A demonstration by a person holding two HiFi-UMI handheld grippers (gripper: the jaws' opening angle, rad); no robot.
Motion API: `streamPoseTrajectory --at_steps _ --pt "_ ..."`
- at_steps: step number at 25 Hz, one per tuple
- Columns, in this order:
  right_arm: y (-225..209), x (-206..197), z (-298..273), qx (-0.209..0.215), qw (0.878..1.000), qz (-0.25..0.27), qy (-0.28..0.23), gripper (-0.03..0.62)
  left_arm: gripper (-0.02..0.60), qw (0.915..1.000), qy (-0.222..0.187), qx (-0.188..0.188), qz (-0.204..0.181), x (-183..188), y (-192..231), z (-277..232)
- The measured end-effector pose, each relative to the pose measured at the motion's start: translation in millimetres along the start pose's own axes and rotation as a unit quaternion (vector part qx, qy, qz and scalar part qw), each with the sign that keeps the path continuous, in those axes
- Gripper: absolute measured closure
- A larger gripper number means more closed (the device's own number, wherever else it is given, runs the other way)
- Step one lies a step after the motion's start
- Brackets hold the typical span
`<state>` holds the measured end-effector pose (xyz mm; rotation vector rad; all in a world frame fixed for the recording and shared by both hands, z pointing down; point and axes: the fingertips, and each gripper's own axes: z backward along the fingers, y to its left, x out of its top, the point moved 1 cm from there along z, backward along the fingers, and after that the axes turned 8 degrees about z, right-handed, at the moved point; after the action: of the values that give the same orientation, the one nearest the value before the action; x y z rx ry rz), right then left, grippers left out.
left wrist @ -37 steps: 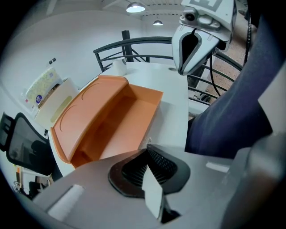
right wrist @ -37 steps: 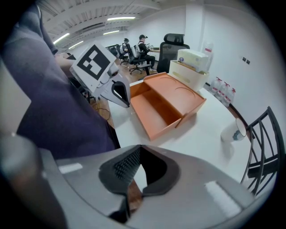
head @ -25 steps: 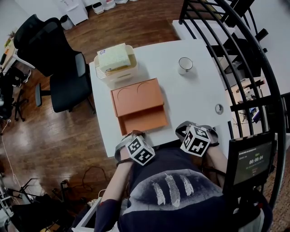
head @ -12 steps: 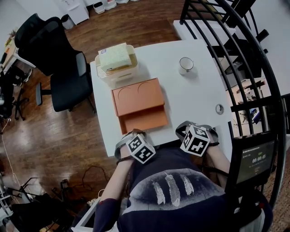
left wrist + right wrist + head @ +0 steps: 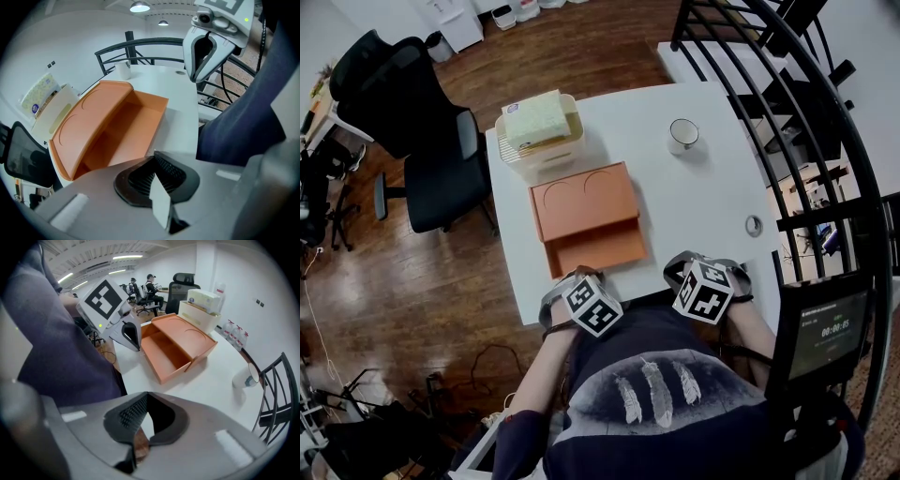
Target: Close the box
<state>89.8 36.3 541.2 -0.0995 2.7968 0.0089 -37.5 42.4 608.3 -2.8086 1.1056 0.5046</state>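
Observation:
The orange box (image 5: 586, 220) lies open in the middle of the white table (image 5: 703, 197). Its lid (image 5: 581, 197) is folded back on the far side and its empty tray (image 5: 598, 251) faces me. My left gripper (image 5: 570, 281) sits at the table's near edge, just short of the tray's front left corner, shut on nothing. My right gripper (image 5: 686, 266) rests at the near edge to the box's right, also shut and empty. The left gripper view shows the box (image 5: 112, 126) ahead of the closed jaws (image 5: 154, 161). In the right gripper view the box (image 5: 176, 343) lies beyond the closed jaws (image 5: 143, 404).
Behind the box stands a white basket (image 5: 546, 150) holding a pale yellow pack (image 5: 534, 117). A white cup (image 5: 682, 134) sits at the far right, and a small round disc (image 5: 754, 225) lies near the right edge. A black office chair (image 5: 422, 122) is left of the table and a black railing (image 5: 825, 103) is on the right.
My left gripper has edged slightly to the right along the table's near edge. The box and my right gripper have not moved.

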Motion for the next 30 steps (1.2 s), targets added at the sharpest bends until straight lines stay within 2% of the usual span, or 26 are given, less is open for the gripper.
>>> streamPoseTrajectory --at_steps 7,21,30 --pt "0.4 -4.3 -0.7 -0.001 1.0 -0.004 0.002 0.592 0.571 0.9999 -0.005 -0.013 -0.009 10.0 -7.1 -5.6" --pt "1.6 -10.0 -0.7 0.001 1.0 -0.011 0.007 0.592 0.571 0.9997 -0.01 0.007 -0.022 19.0 4.4 -5.7" --pt "0.3 -9.8 -0.8 0.0 1.0 -0.015 0.007 0.592 0.571 0.9997 -0.007 0.005 -0.024 18.8 6.2 -4.7"
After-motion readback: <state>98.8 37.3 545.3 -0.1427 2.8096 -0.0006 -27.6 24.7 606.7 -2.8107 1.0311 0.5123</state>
